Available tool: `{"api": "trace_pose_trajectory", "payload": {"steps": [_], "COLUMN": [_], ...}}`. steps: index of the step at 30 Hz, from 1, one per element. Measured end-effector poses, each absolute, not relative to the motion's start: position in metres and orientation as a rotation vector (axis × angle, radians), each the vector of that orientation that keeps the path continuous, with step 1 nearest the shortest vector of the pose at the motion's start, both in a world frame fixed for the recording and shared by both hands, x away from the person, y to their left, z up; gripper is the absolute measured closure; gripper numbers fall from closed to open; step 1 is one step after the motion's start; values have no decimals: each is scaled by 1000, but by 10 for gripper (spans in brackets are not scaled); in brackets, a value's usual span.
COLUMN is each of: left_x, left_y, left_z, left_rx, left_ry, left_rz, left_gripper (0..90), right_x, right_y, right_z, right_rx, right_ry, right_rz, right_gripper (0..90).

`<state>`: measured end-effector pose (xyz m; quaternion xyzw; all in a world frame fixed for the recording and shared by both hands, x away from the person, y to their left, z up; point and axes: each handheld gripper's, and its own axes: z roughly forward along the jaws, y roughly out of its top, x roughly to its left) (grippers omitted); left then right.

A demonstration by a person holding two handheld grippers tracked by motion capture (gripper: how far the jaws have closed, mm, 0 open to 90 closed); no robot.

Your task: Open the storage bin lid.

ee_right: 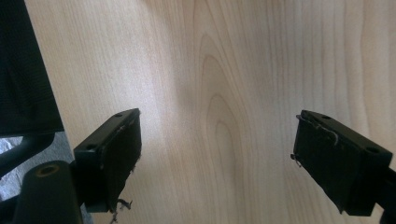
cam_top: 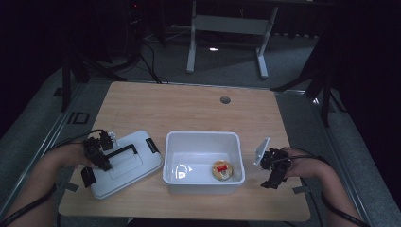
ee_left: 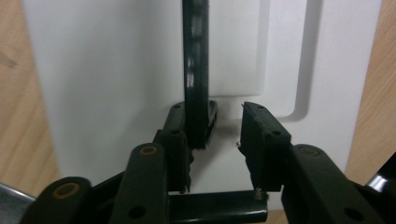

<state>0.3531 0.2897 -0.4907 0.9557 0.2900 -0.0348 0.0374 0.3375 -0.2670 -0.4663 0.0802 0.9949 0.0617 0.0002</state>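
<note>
White lid (cam_top: 125, 165) with black handle (ee_left: 195, 70), flat on table, left of open white bin (cam_top: 203, 142).

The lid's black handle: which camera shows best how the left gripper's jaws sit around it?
The left gripper view. There the black handle runs up between the jaws of the left gripper, against one pad, with a gap to the other. The high view shows the handle small on the white lid. The right gripper view looks at the wooden table.

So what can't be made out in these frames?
- Label on the round item in the white bin: too small and dim, high view.
- Whether the left claw pinches the lid handle: one pad touches it, the other stands apart.
- Lid latches: partly hidden by that claw, high view.
</note>
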Motion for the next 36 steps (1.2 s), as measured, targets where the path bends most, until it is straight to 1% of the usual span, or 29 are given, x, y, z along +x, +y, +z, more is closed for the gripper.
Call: {"api": "trace_pose_trajectory", "payload": {"steps": [2, 6, 8, 12, 18, 26, 30, 36], "left_x": [354, 356, 355, 356, 352, 343, 337, 333], "left_y": [289, 285, 284, 285, 290, 296, 300, 303], "left_z": [-491, -492, -492, -491, -487, -465, -455, -450], "left_rx": [2943, 2967, 2977, 2962, 2931, 2914, 2893, 2901], "left_ry": [890, 900, 895, 920, 896, 860, 870, 869], "left_rz": [-100, -98, -107, -118, -113, -95, -87, -89], "left_gripper": [685, 795, 821, 829, 834, 834, 834, 834], "right_x": [337, 334, 332, 330, 329, 328, 327, 328], "right_y": [-269, -272, -274, -279, -287, -290, -292, -296], "right_z": [-470, -477, -480, -484, -484, -480, -481, -482], "right_rx": [269, 274, 283, 306, 341, 355, 364, 389], "right_ry": [3134, 3133, 3133, 3136, 3125, 3098, 3095, 3090], "right_rz": [198, 188, 192, 192, 215, 262, 284, 300], "right_gripper": [149, 149, 149, 149, 149, 149, 149, 149]}}
